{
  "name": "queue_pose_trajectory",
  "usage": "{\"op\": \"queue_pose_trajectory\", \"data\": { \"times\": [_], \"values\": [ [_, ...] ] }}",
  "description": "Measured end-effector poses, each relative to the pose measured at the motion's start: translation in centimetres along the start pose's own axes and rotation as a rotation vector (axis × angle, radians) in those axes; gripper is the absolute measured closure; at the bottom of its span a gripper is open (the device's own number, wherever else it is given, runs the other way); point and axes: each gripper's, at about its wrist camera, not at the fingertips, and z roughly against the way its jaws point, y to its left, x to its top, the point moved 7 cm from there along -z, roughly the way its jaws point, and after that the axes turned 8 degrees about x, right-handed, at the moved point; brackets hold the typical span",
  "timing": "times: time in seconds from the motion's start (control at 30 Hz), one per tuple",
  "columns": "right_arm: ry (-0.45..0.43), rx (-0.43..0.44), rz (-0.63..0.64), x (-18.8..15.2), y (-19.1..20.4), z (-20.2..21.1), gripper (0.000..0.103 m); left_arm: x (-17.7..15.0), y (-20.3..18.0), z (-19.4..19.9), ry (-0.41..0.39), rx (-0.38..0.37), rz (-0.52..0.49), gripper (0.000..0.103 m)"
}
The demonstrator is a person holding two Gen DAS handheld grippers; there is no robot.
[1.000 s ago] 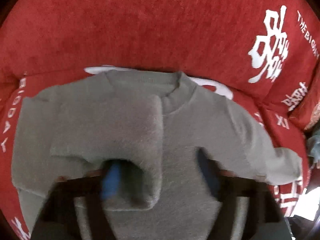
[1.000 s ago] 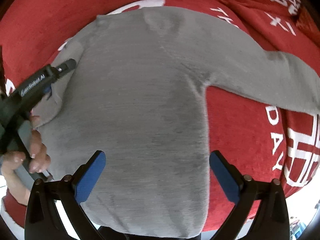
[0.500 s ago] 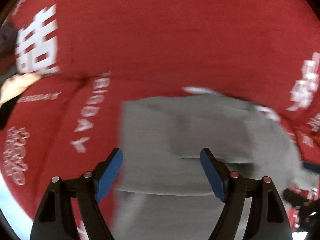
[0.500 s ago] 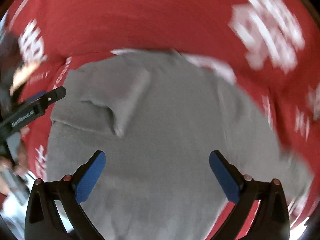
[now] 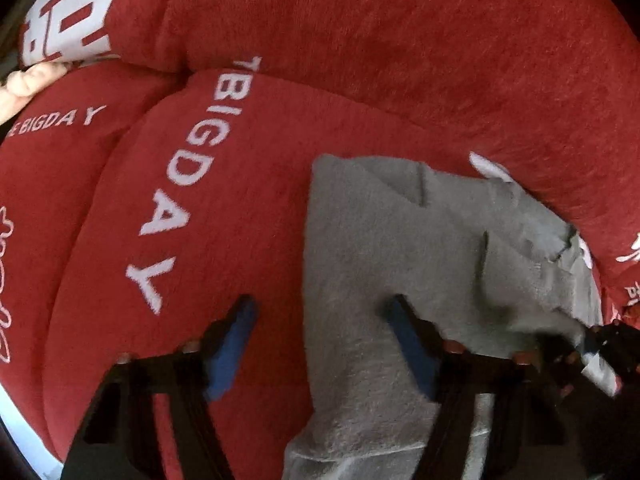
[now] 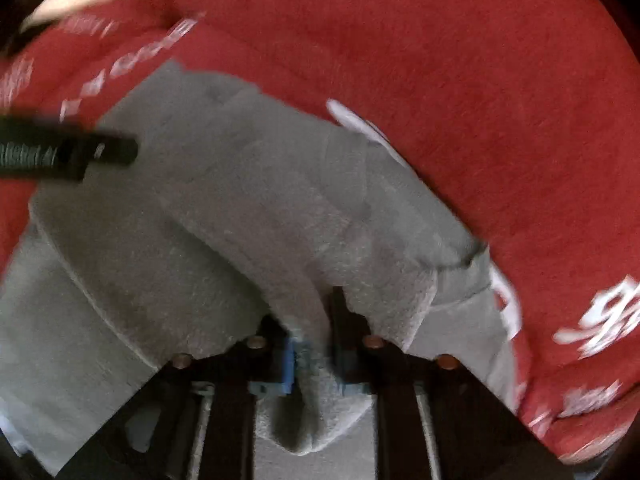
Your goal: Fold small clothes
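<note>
A small grey sweater point(image 5: 400, 248) lies on a red sofa cover, its left sleeve folded in over the body. My left gripper point(image 5: 320, 344) is open and empty, hovering over the sweater's left edge, one finger above the red cover and one above the grey fabric. My right gripper point(image 6: 314, 344) is shut on the right sleeve point(image 6: 312, 264) of the sweater point(image 6: 140, 248) and holds it folded over the body. The right gripper shows at the right edge of the left wrist view point(image 5: 600, 344). The left gripper's finger point(image 6: 80, 152) shows at the left of the right wrist view.
The red sofa cover point(image 5: 200, 220) carries white lettering "BIGDAY" and rises into a back cushion point(image 5: 400, 40) behind the sweater. A bare hand point(image 5: 24, 84) rests at the far left edge of the cushions.
My left gripper let go of the left sleeve and swung left and back. My right gripper shut on the right sleeve and brought it in over the body.
</note>
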Motion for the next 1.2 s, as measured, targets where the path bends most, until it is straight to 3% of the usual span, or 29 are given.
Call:
{"op": "queue_pose_trajectory", "data": {
  "times": [0.13, 0.23, 0.33, 0.47, 0.5, 0.53, 0.6, 0.67, 0.7, 0.87, 1.0, 1.07, 1.1, 1.13, 1.2],
  "values": [
    [-0.172, 0.168, -0.352, -1.1, -5.5, 4.1, 0.09, 0.2, -0.5, 0.0, 0.001, 0.007, -0.022, 0.04],
    [-0.27, 0.282, -0.692, -5.4, -10.8, 6.2, 0.09, 0.4, -0.4, 0.1, 0.0, -0.001, -0.014, 0.04],
    [-0.275, 0.389, -0.96, -10.6, -14.0, 5.2, 0.09, 0.3, -0.5, 0.0, -0.01, 0.007, -0.031, 0.04],
    [-0.246, 0.502, -1.2, -15.5, -16.0, 2.4, 0.086, 0.1, -0.7, 0.4, -0.021, 0.024, -0.038, 0.04],
    [-0.243, 0.523, -1.261, -16.6, -16.3, 1.9, 0.085, 0.1, -0.5, 0.5, -0.023, 0.033, -0.036, 0.037],
    [-0.259, 0.553, -1.3, -17.2, -16.5, 1.7, 0.083, -0.1, -0.6, 0.7, -0.023, 0.046, -0.034, 0.026],
    [-0.264, 0.568, -1.327, -17.8, -16.5, 2.2, 0.075, -0.1, -0.3, 1.4, -0.037, 0.058, -0.025, 0.021],
    [-0.251, 0.581, -1.304, -17.7, -15.9, 2.7, 0.052, -0.1, -0.1, 1.7, -0.029, 0.035, -0.021, 0.021],
    [-0.239, 0.606, -1.293, -17.3, -15.5, 2.9, 0.049, 0.0, 0.1, 1.6, -0.021, 0.022, -0.013, 0.021],
    [-0.19, 0.77, -1.215, -13.8, -10.0, 2.7, 0.049, 2.0, 0.2, 1.0, 0.011, -0.077, 0.033, 0.021],
    [-0.132, 0.971, -1.12, -10.6, -3.0, 2.9, 0.049, 3.8, -0.3, -0.1, 0.019, -0.098, -0.013, 0.021],
    [-0.107, 1.029, -1.08, -8.9, 0.8, 2.4, 0.049, 4.1, -0.2, -0.9, 0.044, -0.11, -0.031, 0.022],
    [-0.095, 1.06, -1.064, -7.8, 2.9, 1.9, 0.049, 4.2, -0.2, -1.2, 0.054, -0.117, -0.033, 0.025],
    [-0.09, 1.089, -1.054, -6.7, 4.9, 1.4, 0.049, 4.4, 0.0, -1.4, 0.058, -0.123, -0.035, 0.04],
    [-0.103, 1.108, -1.043, -4.9, 7.2, 0.5, 0.049, 4.5, 0.3, -1.6, 0.078, -0.128, -0.049, 0.051]
  ]
}}
